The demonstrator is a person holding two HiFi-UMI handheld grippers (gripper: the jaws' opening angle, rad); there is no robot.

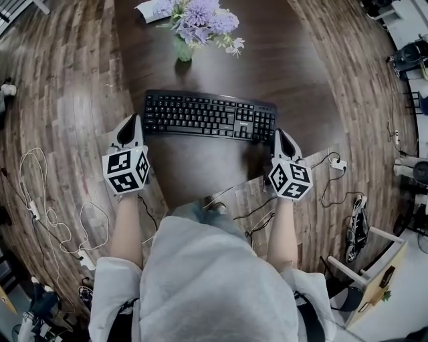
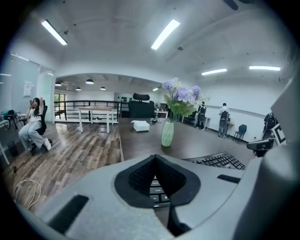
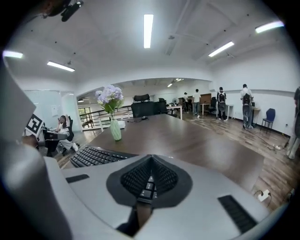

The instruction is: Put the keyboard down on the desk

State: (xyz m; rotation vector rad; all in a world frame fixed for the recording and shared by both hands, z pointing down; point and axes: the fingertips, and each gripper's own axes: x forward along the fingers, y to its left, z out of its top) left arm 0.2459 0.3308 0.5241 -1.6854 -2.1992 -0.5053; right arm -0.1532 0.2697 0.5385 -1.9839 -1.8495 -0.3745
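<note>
L gripper (image 1: 134,121), R gripper (image 1: 281,135) (clamping keyboard (image 1: 208,115))

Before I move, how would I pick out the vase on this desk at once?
Start at the long dark brown desk and look past the black keyboard toward its far end. There stands a pale green vase of lilac flowers. It is the only tall, upright thing there; the white box near it is low and squat.

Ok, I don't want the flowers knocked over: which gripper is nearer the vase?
Left. The left gripper is at the left end of the keyboard, slightly left of the vase. The right gripper is at the right end, well to its right.
</note>
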